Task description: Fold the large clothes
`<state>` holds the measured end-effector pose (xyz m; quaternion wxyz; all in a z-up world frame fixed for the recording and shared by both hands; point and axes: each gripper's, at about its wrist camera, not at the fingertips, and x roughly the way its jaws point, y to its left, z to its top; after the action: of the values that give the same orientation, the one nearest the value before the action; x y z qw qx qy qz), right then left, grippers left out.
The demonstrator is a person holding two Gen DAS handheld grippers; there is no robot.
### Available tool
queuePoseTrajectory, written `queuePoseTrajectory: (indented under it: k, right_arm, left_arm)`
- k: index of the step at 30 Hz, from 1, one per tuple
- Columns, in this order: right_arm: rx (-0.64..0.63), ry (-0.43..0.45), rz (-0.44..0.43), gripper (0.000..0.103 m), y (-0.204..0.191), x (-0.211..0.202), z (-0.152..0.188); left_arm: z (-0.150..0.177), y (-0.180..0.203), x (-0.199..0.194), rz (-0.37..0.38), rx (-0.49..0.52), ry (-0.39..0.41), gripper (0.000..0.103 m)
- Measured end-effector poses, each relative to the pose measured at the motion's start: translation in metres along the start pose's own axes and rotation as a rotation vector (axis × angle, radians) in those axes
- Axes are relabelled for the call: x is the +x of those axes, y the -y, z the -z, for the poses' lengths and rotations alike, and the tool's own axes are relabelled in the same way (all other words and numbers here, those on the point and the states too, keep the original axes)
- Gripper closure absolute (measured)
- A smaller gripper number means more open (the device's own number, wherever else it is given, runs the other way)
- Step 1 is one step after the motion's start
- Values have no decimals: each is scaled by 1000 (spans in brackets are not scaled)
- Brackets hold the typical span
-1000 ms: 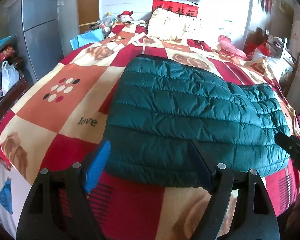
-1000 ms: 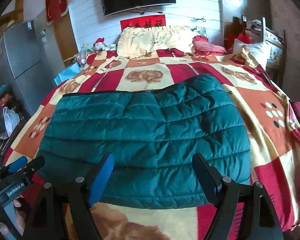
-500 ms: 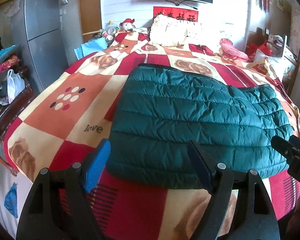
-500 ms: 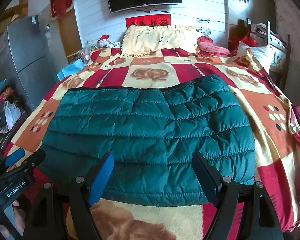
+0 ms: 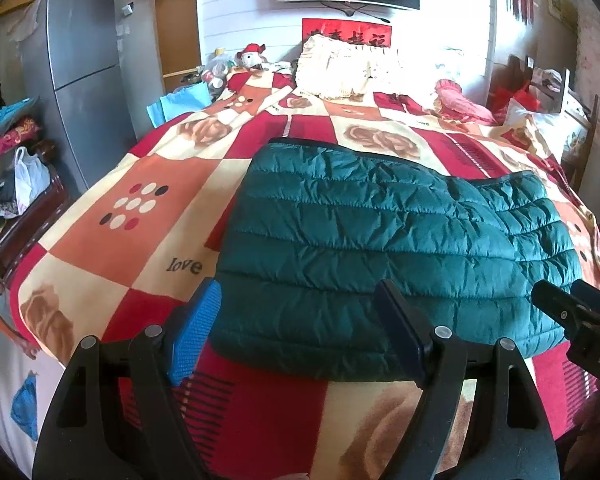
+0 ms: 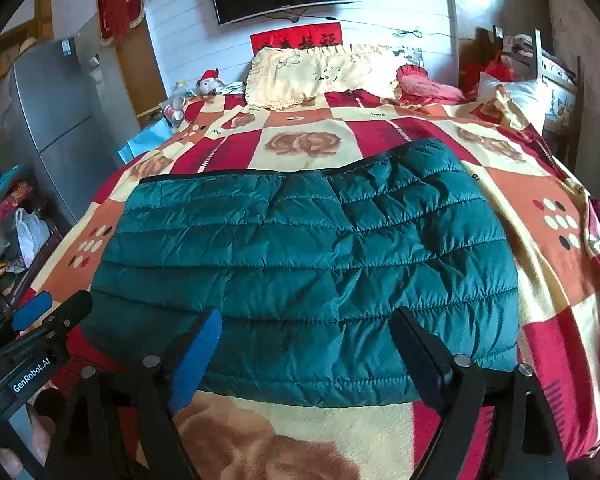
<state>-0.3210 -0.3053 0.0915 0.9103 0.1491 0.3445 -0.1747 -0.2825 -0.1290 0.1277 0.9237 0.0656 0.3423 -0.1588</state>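
Note:
A dark green quilted down jacket (image 5: 388,248) lies folded flat in a wide rectangle on the bed; it also shows in the right wrist view (image 6: 308,264). My left gripper (image 5: 300,332) is open and empty, held just in front of the jacket's near left edge. My right gripper (image 6: 308,352) is open and empty, in front of the jacket's near edge. The right gripper also shows at the right edge of the left wrist view (image 5: 576,320). The left gripper shows at the lower left of the right wrist view (image 6: 48,316).
The bed carries a red, orange and cream patchwork blanket (image 5: 140,216). Cream pillows (image 6: 316,72) and a red cushion (image 6: 428,88) lie at the head. A grey fridge (image 5: 84,72) and cluttered shelves (image 5: 12,184) stand left. A chair (image 6: 556,80) stands at the far right.
Both grippers have drawn back and risen slightly, so the jacket sits a little farther away. The jacket has not moved.

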Motion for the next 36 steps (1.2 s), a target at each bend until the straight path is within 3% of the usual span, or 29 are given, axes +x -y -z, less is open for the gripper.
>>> queuePoseTrajectory:
  k: [36]
  right_arm:
    - [19, -4, -15, 14, 10, -5, 5]
  left_arm:
    - [0, 12, -9, 57, 28, 10, 23]
